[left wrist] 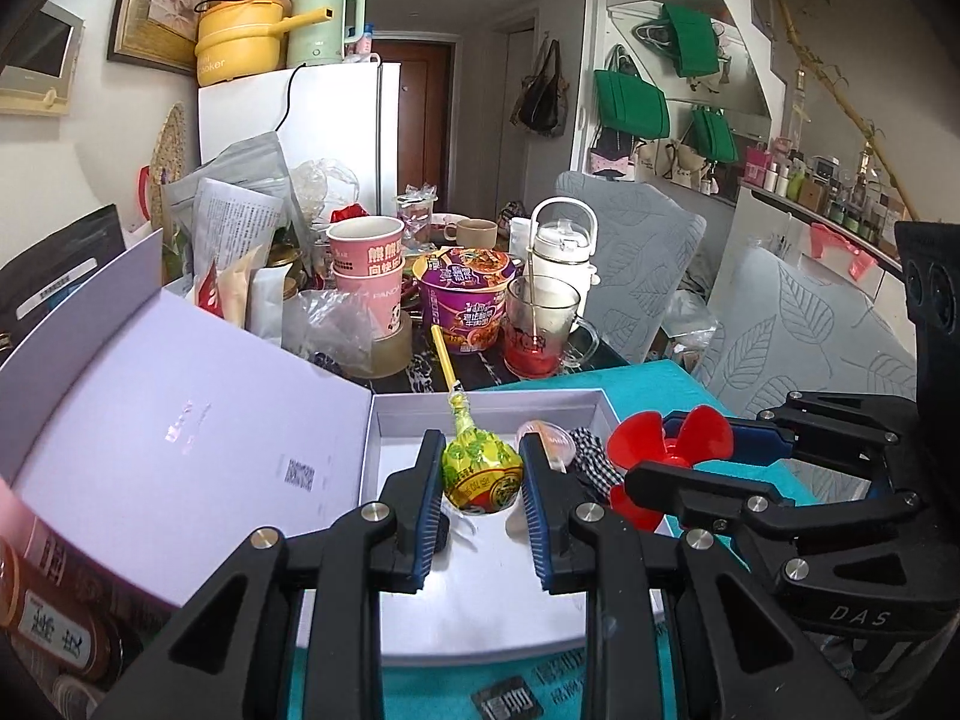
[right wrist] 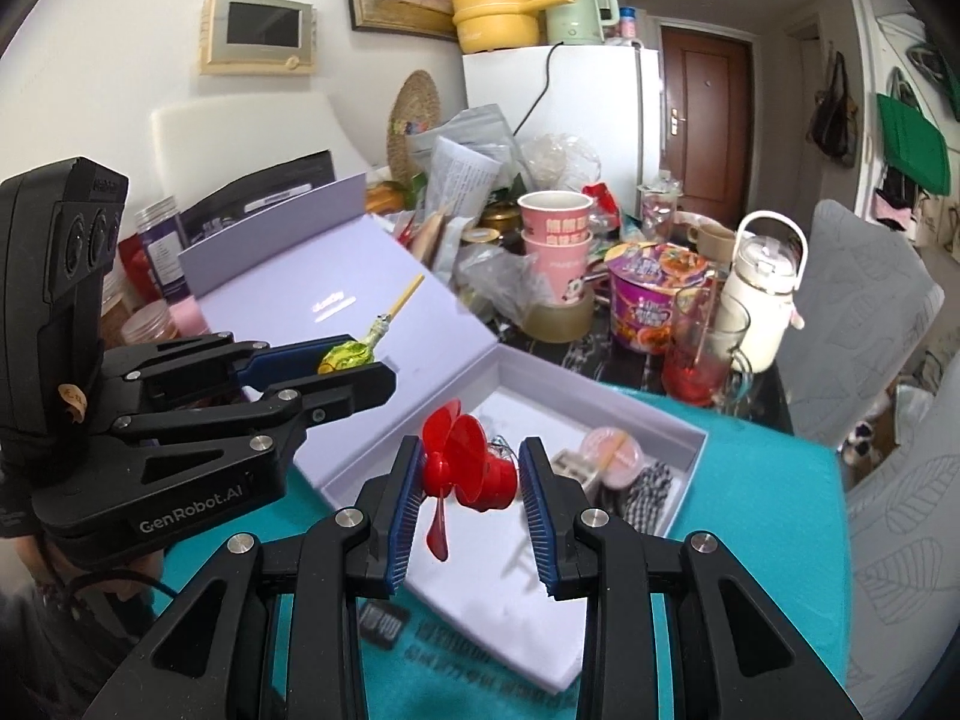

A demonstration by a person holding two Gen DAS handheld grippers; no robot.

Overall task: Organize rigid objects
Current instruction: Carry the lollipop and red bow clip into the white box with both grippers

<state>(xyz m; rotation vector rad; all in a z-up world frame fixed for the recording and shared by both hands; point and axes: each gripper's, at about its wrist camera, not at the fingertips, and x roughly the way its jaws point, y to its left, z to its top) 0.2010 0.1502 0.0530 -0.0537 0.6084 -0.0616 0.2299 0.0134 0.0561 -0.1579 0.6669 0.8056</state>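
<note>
A lollipop (left wrist: 480,474) in a yellow-green wrapper with a yellow stick is pinched between the blue pads of my left gripper (left wrist: 480,444), which is shut on it above the open lavender box (left wrist: 480,405). My right gripper (right wrist: 471,456) is shut on a small red fan (right wrist: 462,450), held over the box floor (right wrist: 510,600). Each gripper shows in the other's view: the left gripper (right wrist: 360,363) with the lollipop (right wrist: 345,354) in front of the raised lid (right wrist: 336,300), and the right gripper (left wrist: 672,450) with the fan (left wrist: 642,438). A pink-lidded cup (right wrist: 612,450) and a checked item (right wrist: 651,483) lie in the box's far corner.
The box rests on a teal cloth (right wrist: 768,510). Behind it the table is crowded: a purple noodle bowl (left wrist: 468,294), a glass mug with red liquid (left wrist: 540,324), stacked pink paper cups (left wrist: 366,258), a tape roll (left wrist: 384,348), a white jug (left wrist: 564,246). Grey-covered chairs (left wrist: 810,324) stand on the right.
</note>
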